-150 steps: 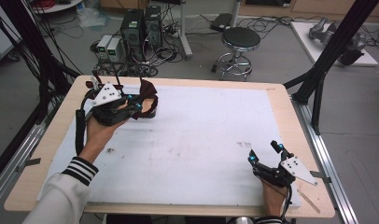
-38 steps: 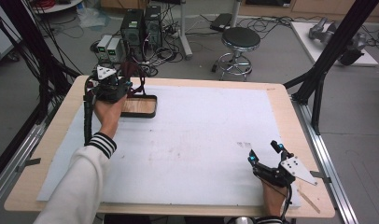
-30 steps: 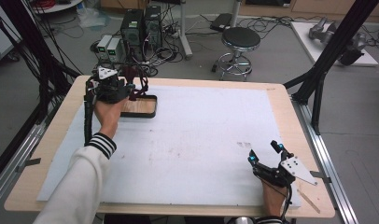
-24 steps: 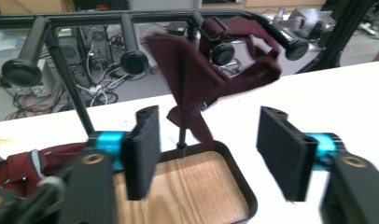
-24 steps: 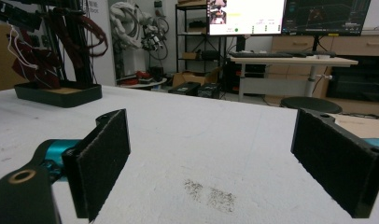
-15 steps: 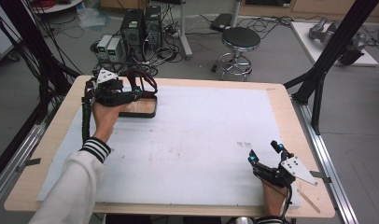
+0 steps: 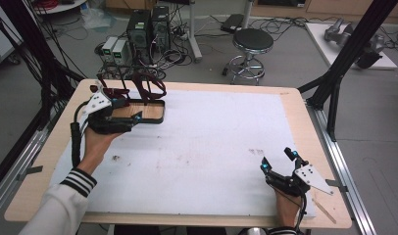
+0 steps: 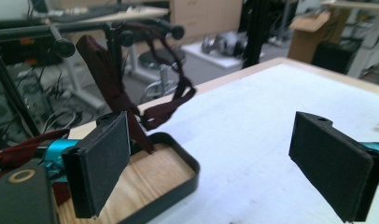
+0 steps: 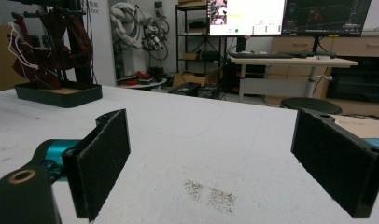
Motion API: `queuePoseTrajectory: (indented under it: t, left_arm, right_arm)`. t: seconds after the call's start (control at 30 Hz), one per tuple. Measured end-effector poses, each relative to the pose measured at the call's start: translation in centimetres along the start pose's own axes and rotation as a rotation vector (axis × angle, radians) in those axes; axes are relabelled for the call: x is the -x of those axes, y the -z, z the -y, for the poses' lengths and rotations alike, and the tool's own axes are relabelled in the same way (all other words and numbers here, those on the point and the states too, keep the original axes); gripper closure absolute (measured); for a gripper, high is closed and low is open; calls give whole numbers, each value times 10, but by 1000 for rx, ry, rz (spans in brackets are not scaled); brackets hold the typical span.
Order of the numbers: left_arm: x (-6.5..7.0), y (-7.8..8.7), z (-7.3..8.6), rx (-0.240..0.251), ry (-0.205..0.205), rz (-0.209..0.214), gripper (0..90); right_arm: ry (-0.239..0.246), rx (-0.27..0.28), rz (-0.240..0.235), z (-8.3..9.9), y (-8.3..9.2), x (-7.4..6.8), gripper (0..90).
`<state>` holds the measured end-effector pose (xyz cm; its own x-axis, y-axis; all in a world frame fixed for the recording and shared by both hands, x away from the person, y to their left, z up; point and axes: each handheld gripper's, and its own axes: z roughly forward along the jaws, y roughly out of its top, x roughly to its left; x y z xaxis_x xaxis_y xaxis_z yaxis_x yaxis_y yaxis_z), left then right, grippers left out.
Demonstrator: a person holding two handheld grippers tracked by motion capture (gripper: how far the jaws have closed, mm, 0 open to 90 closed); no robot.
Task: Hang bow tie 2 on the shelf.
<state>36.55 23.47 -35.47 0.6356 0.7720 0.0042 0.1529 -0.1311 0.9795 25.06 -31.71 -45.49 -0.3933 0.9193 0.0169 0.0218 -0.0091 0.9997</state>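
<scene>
We hold our left gripper (image 7: 119, 116) at the far left part of the table (image 7: 290, 103), right at the near left edge of the stand's tray (image 7: 150, 111), a shallow black-rimmed tray with a wooden floor. Its jaws have just been opening and now stand wide apart, with nothing between the pads. In the left gripper view our left gripper (image 8: 225, 158) shows both black pads bare: the left pad hangs over the tray's wooden floor (image 8: 150, 179) without clearly touching it, and the right pad is over the white mat (image 8: 253, 116), clear of everything.

The dark red strap (image 7: 149, 87) hangs from the black rack (image 7: 119, 74) that rises out of the tray. In the left gripper view the dark red strap (image 8: 114, 91) drapes down from the rack's knobbed bars (image 8: 61, 46) and its lower end reaches the tray just behind our left pad; we cannot tell whether the pad brushes it. More of the same red fabric lies beside the gripper's body at the bottom left of that view.

Our right gripper (image 7: 279, 161) rests at the near right corner of the white mat (image 7: 211, 147), well apart from the tray. Its jaws are also spread wide and empty. In the right gripper view our right gripper (image 9: 211, 163) faces across bare mat with a faint grey smudge (image 9: 211, 193) between the pads, and the tray with the rack and strap (image 9: 57, 51) stands far off at the left.
</scene>
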Motion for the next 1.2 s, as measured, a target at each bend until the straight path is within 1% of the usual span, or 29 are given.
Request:
queuePoseTrajectory:
  t: [0.07, 0.1, 0.13, 0.17, 0.2, 0.27, 0.3, 0.37, 0.43, 0.57, 0.63, 0.67, 0.7, 0.73, 0.77, 0.87, 0.9, 0.97, 1.0, 1.07, 1.1, 1.2]
  left_arm:
    - [3, 12, 6, 30, -4, 16, 129]
    - [4, 17, 9, 40, -8, 21, 129]
    - [5, 23, 12, 61, -12, 29, 128]
    - [6, 29, 16, 72, -21, 32, 128]
    - [6, 34, 19, 79, -25, 37, 128]
    - [8, 45, 29, 100, -26, 52, 127]
    - [10, 50, 34, 100, -30, 51, 127]
    - [13, 59, 46, 100, -36, 58, 126]
    - [16, 67, 58, 101, -44, 55, 126]
    - [19, 81, 79, 137, -17, 38, 120]
    - [19, 87, 88, 177, 6, 22, 110]
    - [19, 90, 92, 195, 26, 10, 109]
    - [18, 92, 96, 212, 37, 8, 105]
    - [17, 93, 99, 221, 42, -3, 102]
    - [16, 94, 102, 228, 55, -16, 101]
    - [14, 96, 109, 236, 72, -38, 95]
    - [13, 96, 111, 236, 70, -39, 95]
    - [13, 95, 114, 234, 60, -58, 95]
    - [13, 94, 116, 230, 64, -52, 95]
    - [13, 92, 121, 221, 70, -57, 95]
    - [14, 92, 121, 218, 63, -62, 95]
    - [14, 93, 121, 232, 59, -65, 95]
  right_arm:
    - [5, 2, 2, 0, 0, 0, 109]
    - [-2, -2, 1, 0, 0, -1, 109]
    - [1, 0, 0, 0, 0, -1, 109]
    - [6, 2, 3, 0, 0, 0, 109]
    - [-3, -2, 1, 0, 0, -1, 109]
    - [8, 3, 0, 0, 0, 0, 109]
    - [0, -2, 1, 0, 0, -1, 110]
    - [1, 0, 0, 0, 0, -1, 109]
    - [2, -1, 1, 0, 0, -1, 110]
    - [1, -2, 1, 0, 0, -1, 110]
    - [3, -3, 3, 0, 0, -1, 109]
    - [2, -2, 2, 0, 0, -1, 109]
    - [2, -3, 2, 0, 0, -1, 109]
    - [3, -4, 3, 0, 0, 0, 109]
    - [4, -4, 2, 0, -1, 0, 109]
    - [6, -6, 4, 0, -1, 0, 109]
    - [6, -5, 3, 0, -1, 0, 109]
    - [6, -6, 5, 0, -1, 0, 109]
    - [7, -6, 5, 0, -1, 0, 110]
    - [7, -6, 5, 0, -1, 0, 109]
    - [6, -6, 5, 0, -1, 0, 110]
    - [6, -8, 5, 0, -1, 0, 109]
